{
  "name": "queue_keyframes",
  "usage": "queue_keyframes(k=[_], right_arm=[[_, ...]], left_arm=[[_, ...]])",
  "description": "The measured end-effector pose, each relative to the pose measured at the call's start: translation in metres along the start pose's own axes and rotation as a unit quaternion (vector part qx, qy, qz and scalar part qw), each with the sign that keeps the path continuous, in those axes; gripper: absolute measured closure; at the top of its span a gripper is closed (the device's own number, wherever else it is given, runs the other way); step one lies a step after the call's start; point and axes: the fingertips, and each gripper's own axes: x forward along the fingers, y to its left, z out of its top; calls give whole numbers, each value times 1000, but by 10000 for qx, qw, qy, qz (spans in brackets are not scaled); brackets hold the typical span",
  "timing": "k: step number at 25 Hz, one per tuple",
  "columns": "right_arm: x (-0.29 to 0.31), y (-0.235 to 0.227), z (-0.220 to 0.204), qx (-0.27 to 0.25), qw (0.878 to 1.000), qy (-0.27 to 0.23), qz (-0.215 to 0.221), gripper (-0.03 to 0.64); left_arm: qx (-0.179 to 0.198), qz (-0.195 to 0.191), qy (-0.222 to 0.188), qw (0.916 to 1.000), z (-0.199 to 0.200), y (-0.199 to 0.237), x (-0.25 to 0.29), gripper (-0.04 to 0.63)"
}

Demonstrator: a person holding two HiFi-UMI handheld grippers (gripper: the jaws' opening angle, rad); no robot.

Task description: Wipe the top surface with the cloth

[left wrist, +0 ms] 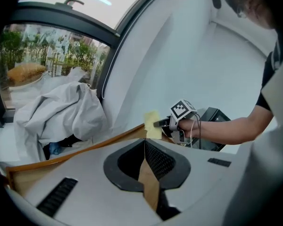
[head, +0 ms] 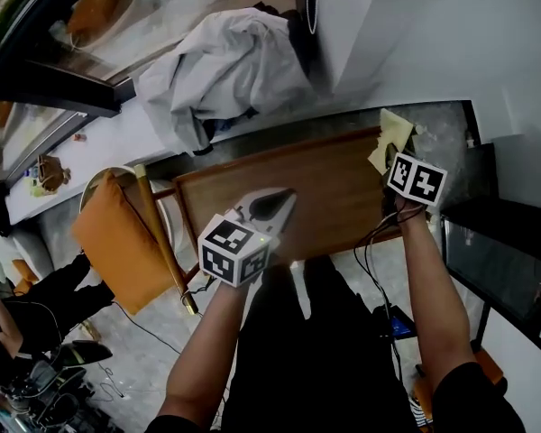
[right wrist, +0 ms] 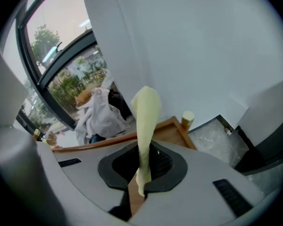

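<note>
The brown wooden table top (head: pixel 334 188) lies below me, with its far edge against a white wall. My right gripper (head: pixel 389 162) hovers at the table's far right corner, shut on a pale yellow cloth (head: pixel 392 133). In the right gripper view the cloth (right wrist: pixel 146 109) stands up in a fold from between the jaws, above the table (right wrist: pixel 169 132). My left gripper (head: pixel 278 206) hangs over the table's near middle, its jaws together with nothing in them. The left gripper view shows the right gripper (left wrist: pixel 162 123) and the cloth (left wrist: pixel 152 125) over the far table edge (left wrist: pixel 113 138).
A crumpled white garment (head: pixel 225 66) lies on the sill beyond the table's left end. A chair with an orange cushion (head: pixel 117 242) stands at the table's left. A black box (head: pixel 496 242) stands to the right, and cables (head: pixel 379 260) hang by my right arm. A gold leg cap (right wrist: pixel 187 118) marks the table's far right corner.
</note>
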Motion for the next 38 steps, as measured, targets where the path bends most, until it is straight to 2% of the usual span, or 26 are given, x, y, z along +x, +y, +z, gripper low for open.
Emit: queue_keyframes(k=[3, 7, 14, 19, 24, 26, 33, 38], right_arm=[[-12, 73, -6, -118, 9977, -104, 664, 584], [-25, 180, -27, -359, 9867, -34, 1582, 584], [-36, 361, -95, -1017, 9532, 401, 2819, 584], [-28, 451, -156, -1181, 9311, 896, 3332, 584], [-9, 492, -200, -1252, 9207, 1348, 3441, 584], [-2, 495, -209, -1367, 9207, 1437, 3361, 584], [16, 466, -217, -1693, 9295, 1583, 2869, 584], [21, 438, -213, -1663, 9352, 1642, 2660, 584]], left_arm=[[-2, 198, -130, 9997, -2, 12, -38, 584], [-100, 532, -377, 9978, -3, 36, -97, 584], [-418, 1144, -662, 9903, -40, 87, -200, 584], [-650, 1311, -742, 9864, -75, 113, -248, 584], [-859, 1364, -789, 9838, -98, 126, -274, 584], [-917, 1382, -812, 9828, -103, 128, -279, 584], [-943, 1367, -852, 9824, -102, 123, -277, 584], [-890, 1264, -789, 9848, -92, 108, -257, 583]])
